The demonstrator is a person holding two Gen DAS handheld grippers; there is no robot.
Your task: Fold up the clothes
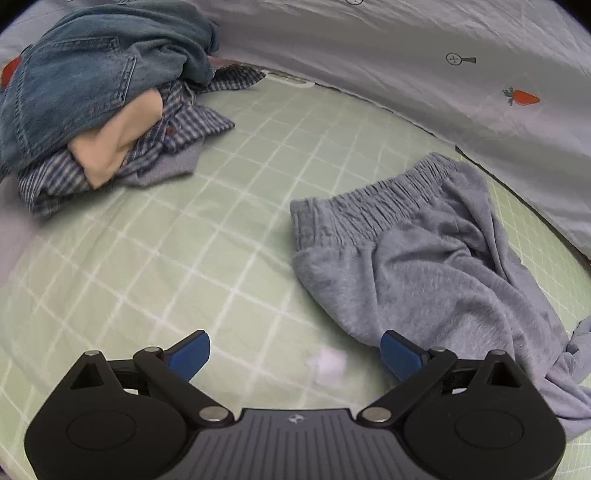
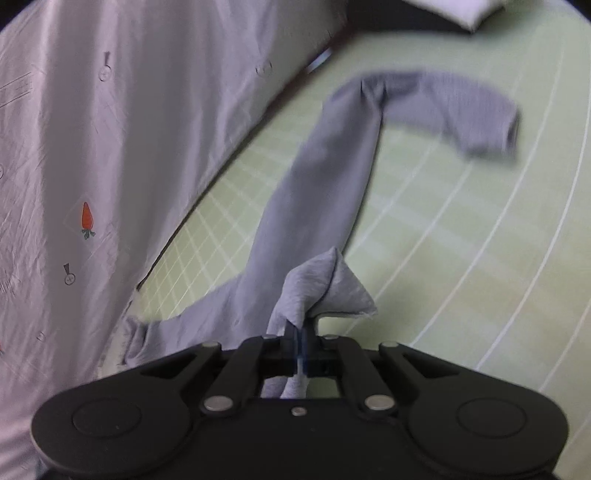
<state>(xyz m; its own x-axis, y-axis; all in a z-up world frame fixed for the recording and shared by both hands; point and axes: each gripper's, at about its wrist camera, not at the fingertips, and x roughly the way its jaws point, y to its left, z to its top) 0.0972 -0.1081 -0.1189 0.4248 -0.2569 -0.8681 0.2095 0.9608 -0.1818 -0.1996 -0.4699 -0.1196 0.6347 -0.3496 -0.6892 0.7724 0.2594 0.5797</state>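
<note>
In the left wrist view, a heap of clothes is seen at the far left of the green checked sheet: jeans lie on top, a peach garment is wedged beneath them, and a striped shirt spills out under and around both. A grey fabric edge is tucked at the foot of the heap; which garment it belongs to cannot be told. The middle of the sheet is bare except for a small white scrap, blurred, lying between the jaws of the left gripper. These jaws are spread wide apart and nothing is held in them. Just beyond the right jaw, the grey sweatpants are laid rumpled, waistband toward the far side, one leg trailing off to the right. A lilac quilt printed with carrots is banked along the far and right edge of the sheet, near the waistband.

In the right wrist view, the quilt rises at the left, close beside the sweatpants. One leg is stretched away from the right gripper toward the bunched waist end; another part lies off to the left against the quilt. The right gripper's jaws are pressed together on a cuff of the sweatpants, which is lifted into a peak above them. A white pillow is glimpsed at the top edge.
</note>
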